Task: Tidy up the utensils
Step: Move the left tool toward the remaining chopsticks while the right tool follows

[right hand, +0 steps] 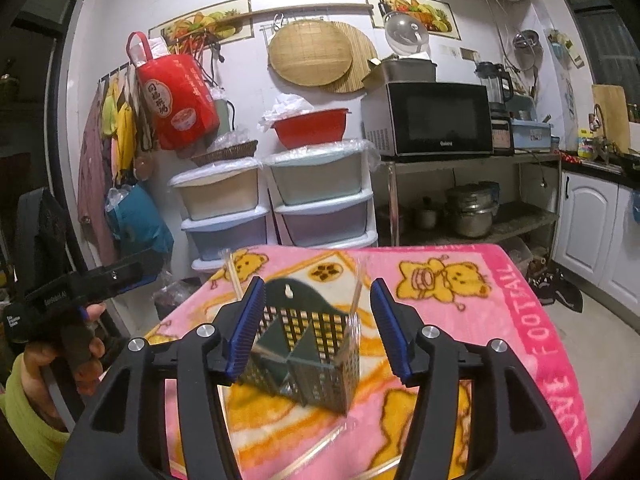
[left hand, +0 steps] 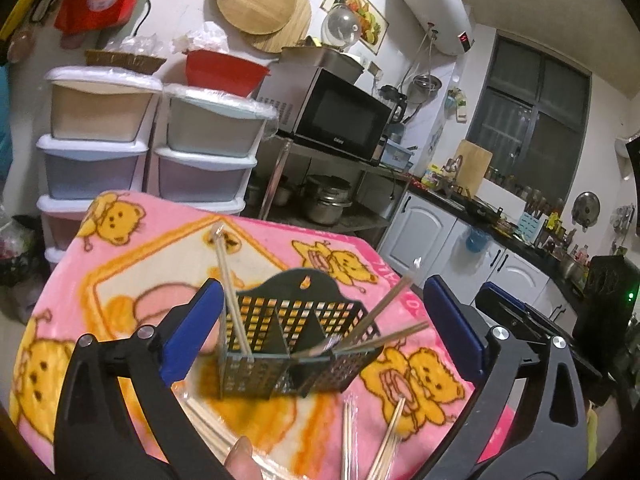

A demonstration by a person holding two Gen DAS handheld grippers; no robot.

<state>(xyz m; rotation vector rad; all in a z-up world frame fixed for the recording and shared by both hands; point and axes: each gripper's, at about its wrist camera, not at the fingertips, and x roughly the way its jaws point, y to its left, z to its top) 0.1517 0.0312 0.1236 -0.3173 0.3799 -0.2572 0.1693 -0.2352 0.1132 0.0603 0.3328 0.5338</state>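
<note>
A black perforated utensil caddy (left hand: 296,340) with several compartments stands on the pink bear blanket (left hand: 132,248). One chopstick pair (left hand: 232,300) stands in its left compartment; other chopsticks (left hand: 384,320) lean out of its right side. Loose chopsticks (left hand: 372,440) lie on the blanket in front. My left gripper (left hand: 320,332) is open and empty, with the caddy between its blue pads. In the right wrist view the caddy (right hand: 304,352) sits between the jaws of my open, empty right gripper (right hand: 318,330), which is above and around its top.
Stacked plastic drawers (right hand: 276,208) and a metal rack with a microwave (right hand: 432,120) stand behind the table. White kitchen cabinets (left hand: 440,232) run along the right. The blanket's far and right edges (right hand: 532,320) drop to the floor.
</note>
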